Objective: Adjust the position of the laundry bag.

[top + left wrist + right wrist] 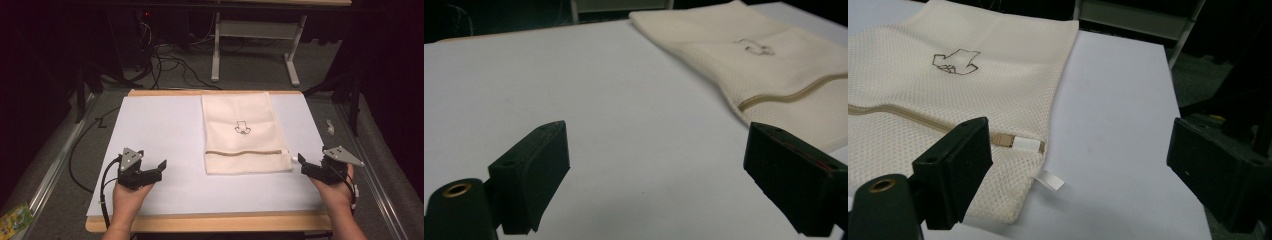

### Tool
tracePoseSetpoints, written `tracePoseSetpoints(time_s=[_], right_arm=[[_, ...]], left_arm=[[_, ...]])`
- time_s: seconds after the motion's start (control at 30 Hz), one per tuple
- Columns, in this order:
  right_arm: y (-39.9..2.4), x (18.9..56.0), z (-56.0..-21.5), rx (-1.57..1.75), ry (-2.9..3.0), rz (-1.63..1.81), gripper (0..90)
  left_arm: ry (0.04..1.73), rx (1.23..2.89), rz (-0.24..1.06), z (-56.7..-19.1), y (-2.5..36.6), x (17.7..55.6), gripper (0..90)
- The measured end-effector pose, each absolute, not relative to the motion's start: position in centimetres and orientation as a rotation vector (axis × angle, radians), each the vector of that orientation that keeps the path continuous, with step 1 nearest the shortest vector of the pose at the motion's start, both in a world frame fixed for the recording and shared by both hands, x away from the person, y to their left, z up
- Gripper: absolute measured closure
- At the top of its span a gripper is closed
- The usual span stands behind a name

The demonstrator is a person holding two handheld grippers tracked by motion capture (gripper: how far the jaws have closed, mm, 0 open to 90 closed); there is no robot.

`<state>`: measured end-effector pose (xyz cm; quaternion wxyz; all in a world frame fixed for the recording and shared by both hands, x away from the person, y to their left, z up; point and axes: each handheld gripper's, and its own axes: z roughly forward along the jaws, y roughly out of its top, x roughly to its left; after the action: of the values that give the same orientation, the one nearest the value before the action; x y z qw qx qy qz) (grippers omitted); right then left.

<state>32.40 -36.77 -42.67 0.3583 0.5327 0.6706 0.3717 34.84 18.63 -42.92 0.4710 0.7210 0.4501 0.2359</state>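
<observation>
While the mesh bag point(243, 131) lies flat on the table point(165, 140), right of centre and reaching back to the far edge, nothing about it looks handled yet: it is smooth, unfolded, and the zipper point(245, 152) appears shut along its whole run. I judge the work not yet begun, with everything left to do. Its long axis runs from the near edge toward the far edge; the zipper crosses it near the end closest to the person, with its pull point(1027, 145) at the bag's right side beside a small white tag point(1050, 180). The left gripper point(159, 168) hovers well apart from the bag, jaws wide and empty. The right gripper point(302, 165) sits just beside the bag's near right corner, jaws equally wide, holding nothing.
</observation>
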Motion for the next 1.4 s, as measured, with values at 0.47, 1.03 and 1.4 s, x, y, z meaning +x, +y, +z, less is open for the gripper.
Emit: tracePoseSetpoints(time_s=[0.47,1.03,1.4], right_arm=[[-37.0,35.4,-44.7,1.493,1.839,1.063,37.9],[-34.6,37.3,-47.5,1.47,2.062,0.905,88.3],[-33.1,35.4,-47.2,1.397,2.148,0.957,89.2]], left_arm=[[1.098,1.733,0.586,-43.8,17.9,34.8,19.4],[1.062,1.803,0.532,-44.3,15.0,35.0,25.5],[1.046,1.814,0.513,-44.5,14.6,35.0,29.8]])
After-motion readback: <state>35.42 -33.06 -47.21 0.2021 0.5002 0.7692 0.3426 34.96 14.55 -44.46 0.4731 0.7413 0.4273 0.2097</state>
